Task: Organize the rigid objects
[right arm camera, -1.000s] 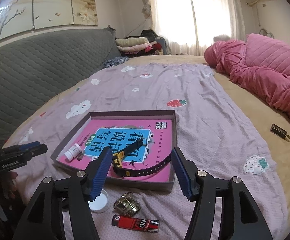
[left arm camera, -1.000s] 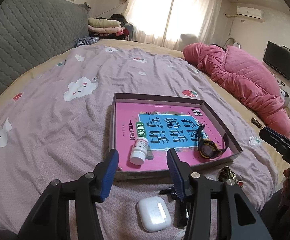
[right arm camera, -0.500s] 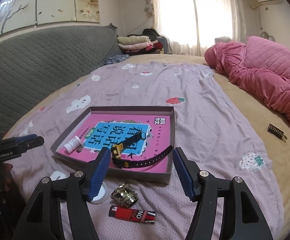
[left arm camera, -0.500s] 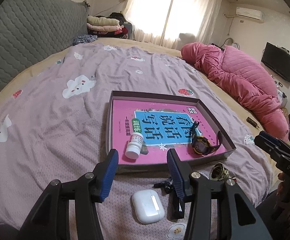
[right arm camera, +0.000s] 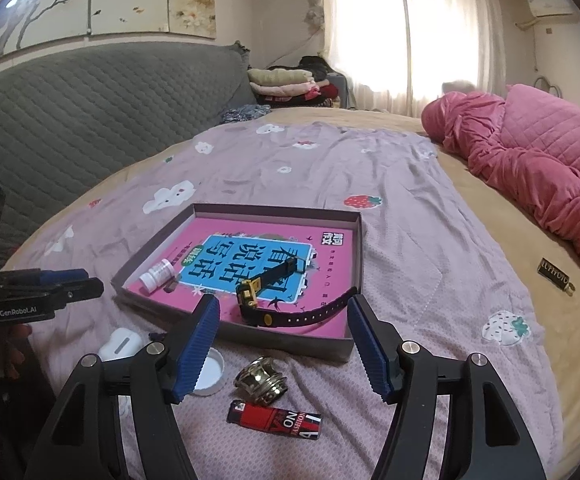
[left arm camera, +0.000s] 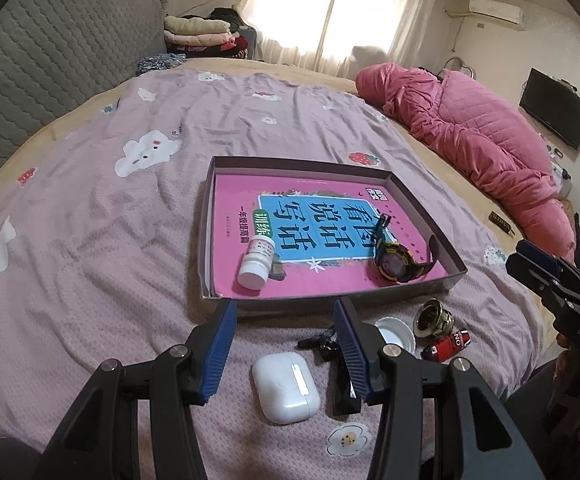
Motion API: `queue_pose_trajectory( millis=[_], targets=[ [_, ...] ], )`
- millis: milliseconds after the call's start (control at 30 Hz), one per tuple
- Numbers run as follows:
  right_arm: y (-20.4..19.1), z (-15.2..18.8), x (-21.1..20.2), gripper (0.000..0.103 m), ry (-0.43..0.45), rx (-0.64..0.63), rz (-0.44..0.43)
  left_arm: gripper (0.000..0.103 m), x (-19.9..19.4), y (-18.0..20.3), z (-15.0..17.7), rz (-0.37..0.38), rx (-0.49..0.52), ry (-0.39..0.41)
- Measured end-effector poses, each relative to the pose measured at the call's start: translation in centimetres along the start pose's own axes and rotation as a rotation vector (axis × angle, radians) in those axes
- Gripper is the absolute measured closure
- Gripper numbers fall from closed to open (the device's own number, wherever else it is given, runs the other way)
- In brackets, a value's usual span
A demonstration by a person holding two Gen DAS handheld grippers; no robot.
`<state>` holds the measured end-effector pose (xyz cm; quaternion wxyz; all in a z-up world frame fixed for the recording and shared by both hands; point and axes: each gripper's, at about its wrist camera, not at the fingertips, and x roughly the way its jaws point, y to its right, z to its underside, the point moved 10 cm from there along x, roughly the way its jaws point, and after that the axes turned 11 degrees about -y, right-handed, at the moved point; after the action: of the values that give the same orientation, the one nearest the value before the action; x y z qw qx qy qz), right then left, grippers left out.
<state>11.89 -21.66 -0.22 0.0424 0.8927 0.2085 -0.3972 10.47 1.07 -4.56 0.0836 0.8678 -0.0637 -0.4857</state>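
Note:
A shallow grey box (left arm camera: 329, 303) (right arm camera: 290, 340) lies on the lilac bedspread. It holds a pink book (left arm camera: 242, 200), a white pill bottle (left arm camera: 257, 261) (right arm camera: 156, 276) on its side and a black-and-yellow watch (left arm camera: 395, 266) (right arm camera: 258, 304). In front of the box lie a white earbud case (left arm camera: 286, 386) (right arm camera: 120, 344), a white cap (left arm camera: 395, 332) (right arm camera: 210, 368), a brass fitting (left arm camera: 433, 318) (right arm camera: 262, 380) and a red lighter (left arm camera: 447, 344) (right arm camera: 276, 420). My left gripper (left arm camera: 284, 306) hovers open above the earbud case. My right gripper (right arm camera: 282, 302) has its jaws opening, empty, above the fitting and lighter.
A black key-like item (left arm camera: 321, 340) lies beside the left gripper's right finger. A pink quilt (right arm camera: 529, 168) is heaped at the right, with a small dark tag (right arm camera: 555, 276) on the beige sheet near it. A grey padded headboard (right arm camera: 90, 112) runs along the left.
The left view has tipped so that the cap, fitting and lighter now show. The right gripper's jaws have spread a little wider. Nothing on the bed has moved.

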Motion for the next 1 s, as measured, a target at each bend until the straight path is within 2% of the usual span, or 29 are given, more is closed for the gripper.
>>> queue_pose_trajectory(
  millis=[633, 1000],
  targets=[
    [-1.2, 1.7, 0.0, 0.034, -0.047, -0.039, -0.014, 0.053, 0.1, 1.4, 1.2, 0.01, 0.04, -0.035],
    [-0.7, 3.3, 0.7, 0.034, -0.123, -0.033, 0.015, 0.053, 0.7, 4.3, 2.5, 0.019, 0.136, -0.056]
  ],
)
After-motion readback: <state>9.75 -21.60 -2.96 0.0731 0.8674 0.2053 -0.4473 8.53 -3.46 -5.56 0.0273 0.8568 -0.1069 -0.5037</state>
